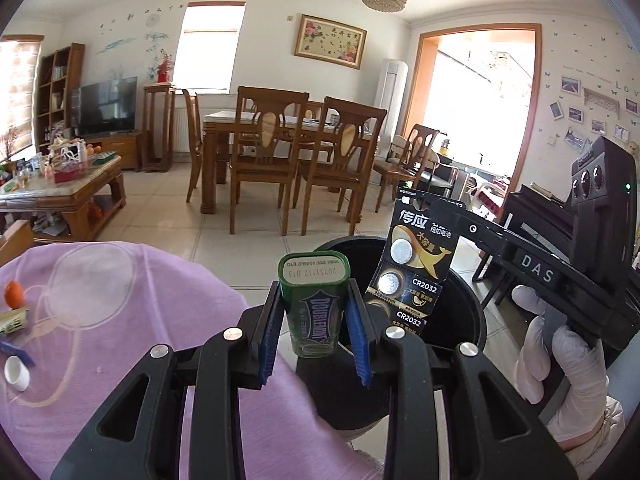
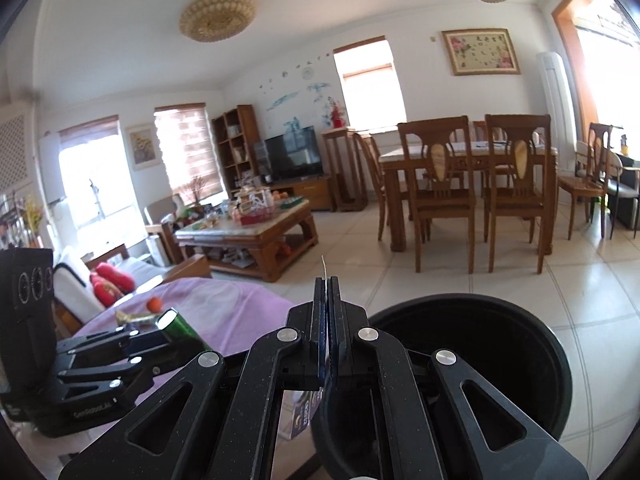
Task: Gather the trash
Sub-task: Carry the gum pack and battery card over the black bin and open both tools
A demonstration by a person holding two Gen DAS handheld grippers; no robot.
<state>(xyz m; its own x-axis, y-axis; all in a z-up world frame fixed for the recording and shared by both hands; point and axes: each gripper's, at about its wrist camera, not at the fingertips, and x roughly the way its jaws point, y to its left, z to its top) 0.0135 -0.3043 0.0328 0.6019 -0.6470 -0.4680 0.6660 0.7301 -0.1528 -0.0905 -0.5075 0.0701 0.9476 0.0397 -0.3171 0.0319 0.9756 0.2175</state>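
My left gripper [image 1: 315, 314] is shut on a green Doublemint gum tin [image 1: 315, 306], held upright at the edge of the purple-clothed table [image 1: 120, 320], next to the black trash bin [image 1: 460, 320]. The tin also shows in the right wrist view [image 2: 180, 326]. My right gripper [image 2: 329, 312] is shut on a black CR2032 button-battery card [image 1: 416, 272], held edge-on between its fingers above the near rim of the bin [image 2: 480, 344]. In the left wrist view the card hangs over the bin's mouth.
On the purple cloth at the left lie a small orange fruit [image 1: 14, 294], a wrapper [image 1: 14, 320] and a white cap [image 1: 17, 373]. Tiled floor, a dining table with chairs [image 1: 288, 136] and a cluttered coffee table [image 1: 60, 188] lie beyond.
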